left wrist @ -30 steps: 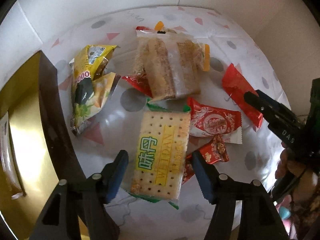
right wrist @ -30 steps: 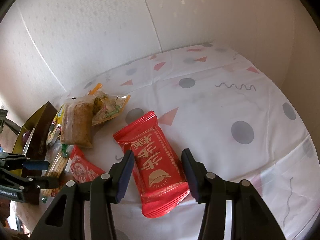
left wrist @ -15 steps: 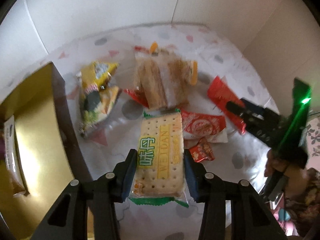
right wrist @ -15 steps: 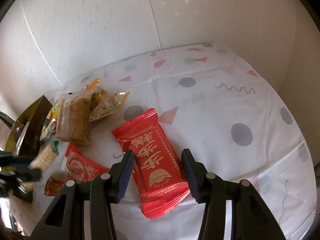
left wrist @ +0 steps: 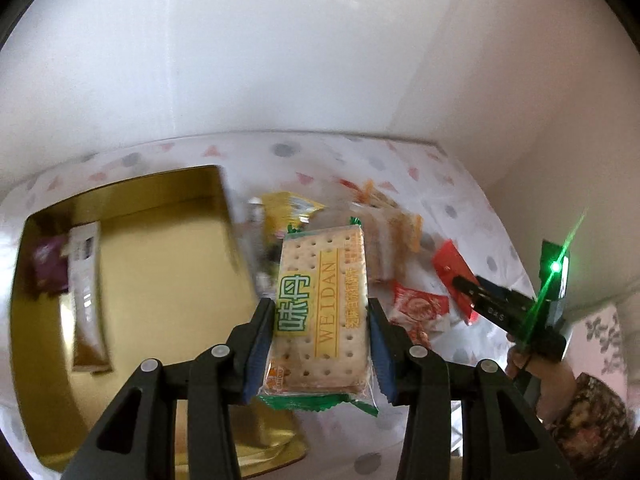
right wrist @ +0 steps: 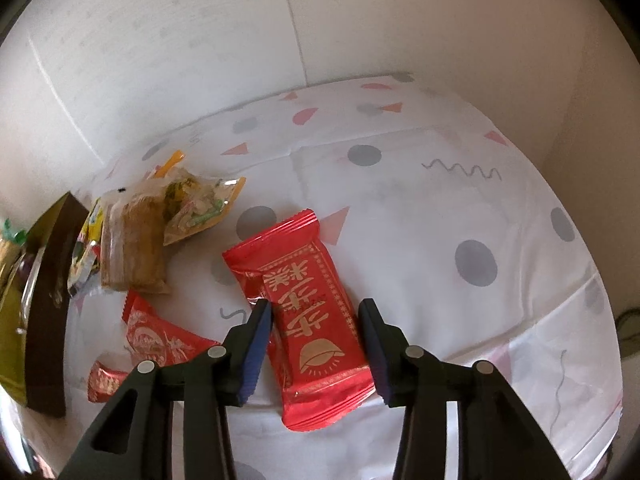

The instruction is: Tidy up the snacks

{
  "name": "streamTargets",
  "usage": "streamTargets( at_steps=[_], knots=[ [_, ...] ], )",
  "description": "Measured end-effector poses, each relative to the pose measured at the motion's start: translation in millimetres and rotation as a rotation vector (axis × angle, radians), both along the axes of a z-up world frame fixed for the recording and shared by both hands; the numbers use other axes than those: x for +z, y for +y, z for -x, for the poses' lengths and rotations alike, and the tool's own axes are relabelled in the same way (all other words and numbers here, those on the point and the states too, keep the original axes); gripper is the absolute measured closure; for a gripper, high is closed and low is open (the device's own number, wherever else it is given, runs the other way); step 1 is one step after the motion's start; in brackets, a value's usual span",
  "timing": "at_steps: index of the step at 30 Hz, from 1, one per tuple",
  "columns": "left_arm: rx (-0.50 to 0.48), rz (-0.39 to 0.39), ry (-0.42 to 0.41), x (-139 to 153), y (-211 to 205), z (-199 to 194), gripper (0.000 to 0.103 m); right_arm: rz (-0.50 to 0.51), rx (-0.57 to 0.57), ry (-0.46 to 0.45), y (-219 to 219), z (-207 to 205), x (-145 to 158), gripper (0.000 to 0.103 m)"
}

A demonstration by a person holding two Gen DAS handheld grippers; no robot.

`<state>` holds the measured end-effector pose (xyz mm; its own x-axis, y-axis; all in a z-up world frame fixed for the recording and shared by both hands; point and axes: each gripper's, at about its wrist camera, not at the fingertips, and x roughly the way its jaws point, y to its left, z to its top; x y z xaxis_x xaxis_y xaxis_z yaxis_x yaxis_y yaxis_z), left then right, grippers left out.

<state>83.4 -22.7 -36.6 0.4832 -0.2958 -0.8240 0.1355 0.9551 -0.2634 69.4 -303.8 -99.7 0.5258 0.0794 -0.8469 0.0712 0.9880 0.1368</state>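
Observation:
My left gripper [left wrist: 318,340] is shut on a cracker packet [left wrist: 320,312] with green ends, held in the air above the table beside the gold box [left wrist: 160,280]. My right gripper [right wrist: 316,344] is open around a long red snack packet [right wrist: 308,300] that lies flat on the tablecloth; its fingers stand on either side without pressing it. The right gripper also shows in the left wrist view [left wrist: 500,304], at the right.
The gold box holds a purple packet [left wrist: 48,268] and a white-brown stick packet [left wrist: 86,300]. Loose snacks lie by it: a brown cake pack [right wrist: 132,244], an orange-edged bag [right wrist: 196,204], a yellow bag [right wrist: 90,240], red packets [right wrist: 160,340]. White walls close behind.
My left gripper closed on the cracker packet and lifted it off the table, swinging left toward the gold box. My right gripper stayed open around the long red packet.

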Motion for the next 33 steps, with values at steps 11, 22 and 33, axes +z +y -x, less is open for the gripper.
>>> streamTargets(
  at_steps=[11, 22, 33],
  knots=[
    [0.198, 0.021, -0.009, 4, 88, 23, 0.057, -0.106, -0.125, 0.050, -11, -12, 3, 0.060],
    [0.316, -0.003, -0.008, 2, 157, 35, 0.057, -0.177, -0.183, 0.015, -7, -6, 28, 0.060],
    [0.377, -0.020, 0.024, -14, 199, 40, 0.057, -0.234, -0.135, -0.062, 31, -7, 73, 0.060]
  ],
)
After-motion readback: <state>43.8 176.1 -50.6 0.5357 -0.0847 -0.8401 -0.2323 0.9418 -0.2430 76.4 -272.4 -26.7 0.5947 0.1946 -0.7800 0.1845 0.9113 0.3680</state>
